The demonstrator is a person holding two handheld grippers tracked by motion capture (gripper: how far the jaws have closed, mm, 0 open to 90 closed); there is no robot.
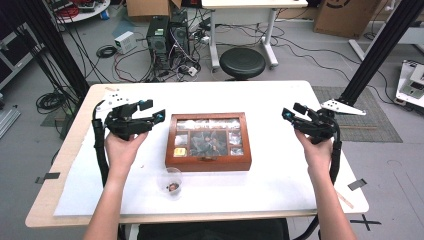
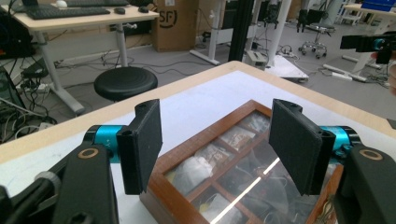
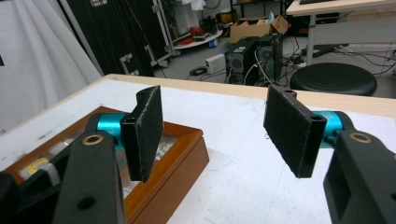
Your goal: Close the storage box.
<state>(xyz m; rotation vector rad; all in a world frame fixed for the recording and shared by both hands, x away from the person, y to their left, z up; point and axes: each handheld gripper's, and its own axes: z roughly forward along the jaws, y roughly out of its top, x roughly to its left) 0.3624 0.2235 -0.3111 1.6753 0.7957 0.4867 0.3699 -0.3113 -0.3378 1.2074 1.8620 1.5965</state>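
Note:
A wooden box with a glass lid and several compartments of small packets lies shut in the middle of the white table. My left gripper hovers to the left of the box, held in a hand, jaws wide apart with nothing between them. In the left gripper view the box lies below and beyond the open gripper. My right gripper hovers to the right of the box, also open and empty. In the right gripper view the box's corner shows behind the left jaw of that gripper.
A small clear plastic cup with something brown inside stands near the front edge, just below the box. A black stool and computer towers sit beyond the far edge. Black frame posts rise at both back corners.

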